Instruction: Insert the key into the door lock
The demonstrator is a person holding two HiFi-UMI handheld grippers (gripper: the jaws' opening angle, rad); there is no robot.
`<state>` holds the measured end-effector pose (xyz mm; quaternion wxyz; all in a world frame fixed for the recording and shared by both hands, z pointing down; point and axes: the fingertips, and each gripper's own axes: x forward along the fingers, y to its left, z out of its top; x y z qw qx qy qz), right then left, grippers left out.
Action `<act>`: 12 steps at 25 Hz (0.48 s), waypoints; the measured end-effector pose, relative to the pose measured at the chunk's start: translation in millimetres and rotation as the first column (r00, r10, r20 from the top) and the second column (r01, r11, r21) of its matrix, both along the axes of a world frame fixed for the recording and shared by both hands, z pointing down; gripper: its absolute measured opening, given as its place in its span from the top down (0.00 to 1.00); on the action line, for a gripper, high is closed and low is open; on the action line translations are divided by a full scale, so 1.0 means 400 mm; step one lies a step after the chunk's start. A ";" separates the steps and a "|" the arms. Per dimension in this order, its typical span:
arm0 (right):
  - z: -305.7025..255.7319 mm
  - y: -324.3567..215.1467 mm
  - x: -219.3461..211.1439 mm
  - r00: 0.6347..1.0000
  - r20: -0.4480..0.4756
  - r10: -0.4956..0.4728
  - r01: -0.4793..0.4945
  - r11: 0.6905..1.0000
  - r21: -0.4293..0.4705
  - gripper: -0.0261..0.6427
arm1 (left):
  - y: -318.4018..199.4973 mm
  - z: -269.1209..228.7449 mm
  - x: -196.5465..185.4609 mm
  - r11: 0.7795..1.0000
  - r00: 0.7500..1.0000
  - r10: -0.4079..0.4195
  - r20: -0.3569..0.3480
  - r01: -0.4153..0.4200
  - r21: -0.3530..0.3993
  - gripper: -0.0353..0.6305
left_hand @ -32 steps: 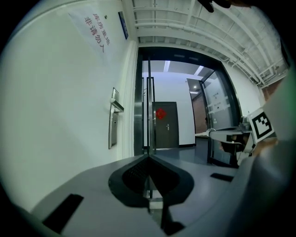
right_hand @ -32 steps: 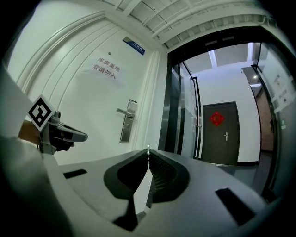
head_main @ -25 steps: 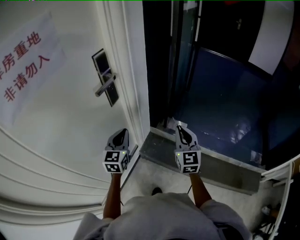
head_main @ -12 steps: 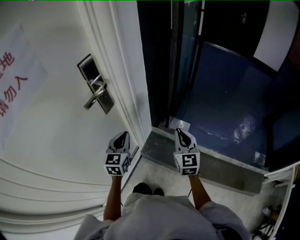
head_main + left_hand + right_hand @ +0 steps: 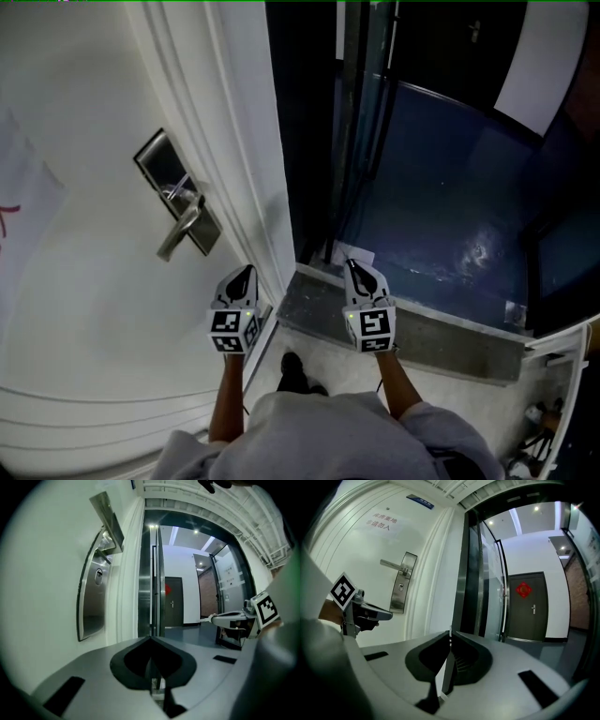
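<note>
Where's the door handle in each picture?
Head view: the door handle sits left of centre, on the white door.
Left gripper view: the door handle is at the upper left, seen from below.
Right gripper view: the door handle is left of centre, small.
Shared landmark: the silver lock plate behind it.

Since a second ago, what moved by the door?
In the head view the lock plate and its handle slid down and left, and the red-lettered sign nearly left the frame. The left gripper and right gripper stayed low and shut, taking hold of nothing.
</note>
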<state>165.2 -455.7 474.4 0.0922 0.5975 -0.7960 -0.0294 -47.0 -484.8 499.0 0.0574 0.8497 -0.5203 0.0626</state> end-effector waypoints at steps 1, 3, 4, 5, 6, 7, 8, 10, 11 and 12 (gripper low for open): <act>-0.005 -0.020 -0.006 1.000 -0.005 0.005 -0.005 1.000 0.005 0.92 | -0.021 -0.002 0.002 1.000 1.000 0.011 -0.005 -0.011 0.003 0.92; -0.015 -0.058 -0.016 1.000 -0.016 0.013 -0.013 1.000 0.014 0.92 | -0.060 -0.007 0.012 0.999 0.999 0.040 -0.015 -0.040 0.011 0.92; -0.021 -0.078 -0.022 1.000 -0.021 0.018 -0.018 1.000 0.019 0.92 | -0.077 -0.011 0.019 0.998 0.998 0.057 -0.019 -0.057 0.014 0.92; -0.028 -0.097 -0.027 0.999 -0.024 0.023 -0.022 0.999 0.023 0.92 | -0.094 -0.014 0.025 0.997 0.997 0.073 -0.022 -0.073 0.016 0.92; -0.033 -0.116 -0.034 0.999 -0.027 0.027 -0.026 0.999 0.026 0.92 | -0.110 -0.015 0.028 0.996 0.996 0.088 -0.024 -0.088 0.017 0.92; -0.038 -0.135 -0.041 0.999 -0.030 0.031 -0.030 0.999 0.029 0.92 | -0.126 -0.015 0.028 0.995 0.995 0.101 -0.026 -0.100 0.016 0.92; -0.041 -0.151 -0.049 0.999 -0.033 0.035 -0.034 0.999 0.030 0.92 | -0.141 -0.013 0.026 0.994 0.993 0.111 -0.029 -0.111 0.013 0.92; -0.047 -0.180 -0.062 0.998 -0.038 0.042 -0.040 0.999 0.033 0.92 | -0.163 -0.010 0.026 0.991 0.991 0.131 -0.032 -0.131 0.007 0.92; -0.049 -0.193 -0.068 0.998 -0.039 0.045 -0.043 0.998 0.034 0.92 | -0.173 -0.010 0.028 0.990 0.989 0.141 -0.033 -0.141 0.006 0.92; -0.052 -0.204 -0.072 0.998 -0.040 0.047 -0.046 0.998 0.036 0.92 | -0.181 -0.011 0.030 0.989 0.988 0.150 -0.035 -0.150 0.006 0.92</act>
